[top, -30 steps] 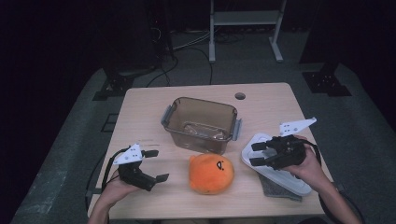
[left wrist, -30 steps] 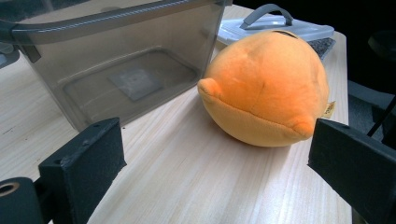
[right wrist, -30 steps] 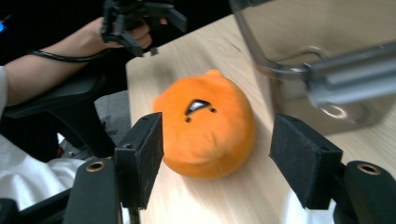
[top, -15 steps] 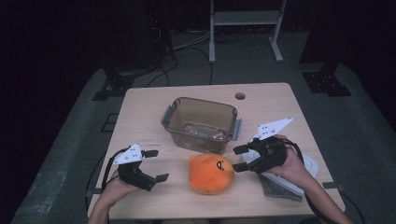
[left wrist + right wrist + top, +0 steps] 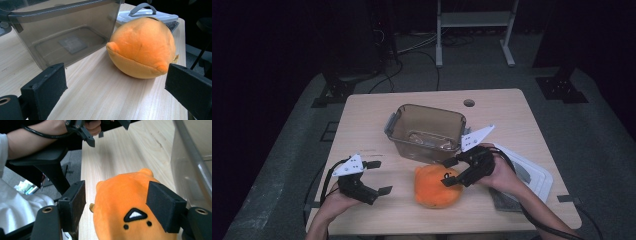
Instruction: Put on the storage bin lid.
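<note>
Near the front edge of the wooden table (image 5: 522, 107) we see the orange plush toy (image 5: 436, 186), which lies just in front of the clear plastic box (image 5: 426, 131). Our right gripper (image 5: 451, 171) is over the right side of the toy, and its jaws are spread wide; in the right gripper view the two black jaws stand on either side of the toy's top, one of them partly over the orange cloth, but we cannot tell if they touch it. Our left gripper (image 5: 377, 176) rests on the table at the left, apart from the toy, and its jaws are also spread, with only bare wood between them. From the left gripper view the toy sits on the table just beside the box, close to its corner. Behind the toy, at the right part of the table, lies a white lid (image 5: 532, 172) with a grey handle, partly under our right hand (image 5: 499, 172).
</note>
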{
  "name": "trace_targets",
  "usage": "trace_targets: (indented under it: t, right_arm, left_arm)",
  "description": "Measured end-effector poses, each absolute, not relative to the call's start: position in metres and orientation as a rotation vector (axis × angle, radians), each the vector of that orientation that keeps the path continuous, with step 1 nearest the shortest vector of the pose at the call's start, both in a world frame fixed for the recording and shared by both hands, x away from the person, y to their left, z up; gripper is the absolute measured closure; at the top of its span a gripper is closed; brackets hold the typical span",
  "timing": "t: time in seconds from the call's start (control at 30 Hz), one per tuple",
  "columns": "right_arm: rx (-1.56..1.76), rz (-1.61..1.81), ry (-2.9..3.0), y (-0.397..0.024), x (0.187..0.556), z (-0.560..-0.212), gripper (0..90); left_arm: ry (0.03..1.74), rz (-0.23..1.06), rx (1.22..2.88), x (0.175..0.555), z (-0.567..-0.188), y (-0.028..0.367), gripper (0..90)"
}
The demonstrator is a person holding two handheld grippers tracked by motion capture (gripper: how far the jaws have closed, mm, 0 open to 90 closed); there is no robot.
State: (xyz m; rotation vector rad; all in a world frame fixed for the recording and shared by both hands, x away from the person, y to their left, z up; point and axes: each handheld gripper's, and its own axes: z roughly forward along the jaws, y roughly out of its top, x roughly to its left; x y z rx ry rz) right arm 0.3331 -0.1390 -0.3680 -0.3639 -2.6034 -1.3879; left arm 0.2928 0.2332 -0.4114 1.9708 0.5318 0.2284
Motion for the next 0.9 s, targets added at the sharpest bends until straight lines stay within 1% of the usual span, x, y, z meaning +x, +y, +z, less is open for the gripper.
trace_targets:
  t: [0.3,0.57,0.9]
  right_arm:
    - [-0.344,-1.354,-2.627,-0.119,0.34,-0.379,30.6]
    - [-0.344,-1.339,-2.636,-0.113,0.343,-0.39,33.0]
    - [-0.366,-1.349,-2.644,-0.113,0.344,-0.402,39.8]
  left_arm:
    - [0.534,0.233,1.971,0.293,-0.412,0.235,2.9]
    - [0.538,0.228,1.967,0.293,-0.412,0.235,2.9]
    - [0.54,0.223,1.97,0.293,-0.414,0.235,2.9]
